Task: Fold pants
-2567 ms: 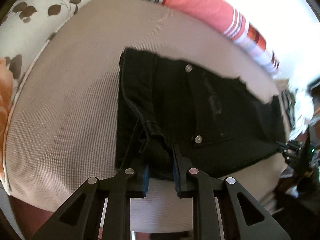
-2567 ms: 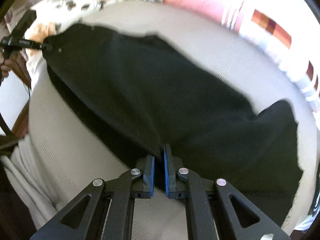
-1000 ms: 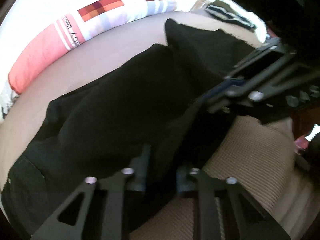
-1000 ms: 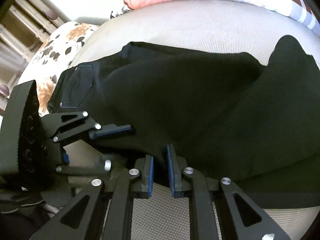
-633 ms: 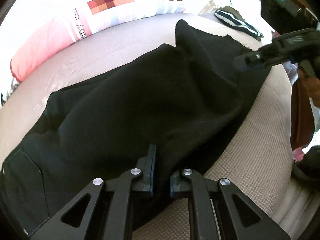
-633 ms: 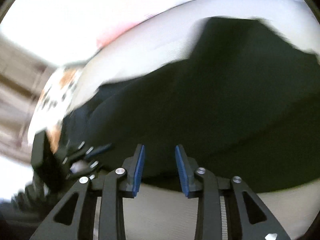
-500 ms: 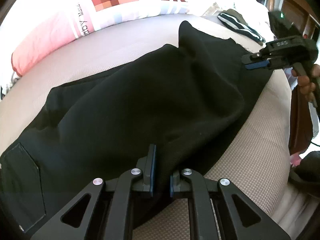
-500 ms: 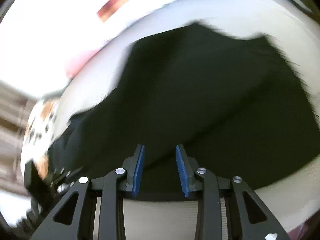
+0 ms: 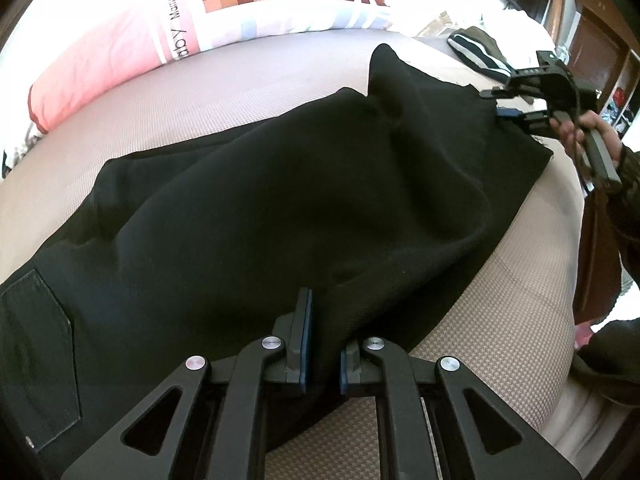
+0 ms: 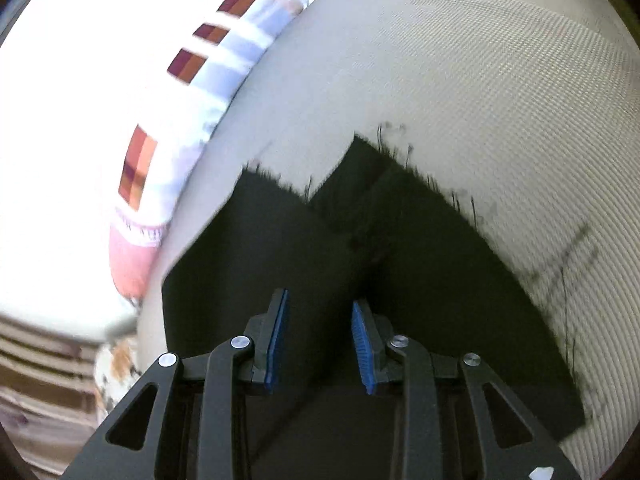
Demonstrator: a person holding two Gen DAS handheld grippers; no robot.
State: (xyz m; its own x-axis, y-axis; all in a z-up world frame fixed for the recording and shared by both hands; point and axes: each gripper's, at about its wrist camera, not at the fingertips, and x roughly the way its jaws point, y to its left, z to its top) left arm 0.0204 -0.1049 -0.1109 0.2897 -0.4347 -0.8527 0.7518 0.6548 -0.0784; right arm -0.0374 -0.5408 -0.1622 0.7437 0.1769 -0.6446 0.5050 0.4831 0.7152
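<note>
1. Two risks: the left gripper (image 9: 323, 344), clamped on the black pants' (image 9: 280, 208) edge on the bed (image 9: 500, 320), could drag the fold askew.
2. The right gripper (image 10: 318, 338), jaws apart and empty over the frayed hems (image 10: 400, 168), may snag loose threads.

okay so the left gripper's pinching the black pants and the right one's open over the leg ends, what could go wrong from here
The left gripper pinches only a raised ridge of the black pants, so a pull may drag the bunched fabric into more creases. The right gripper is open above the frayed leg ends, which lie uneven; it might catch only one layer.
</note>
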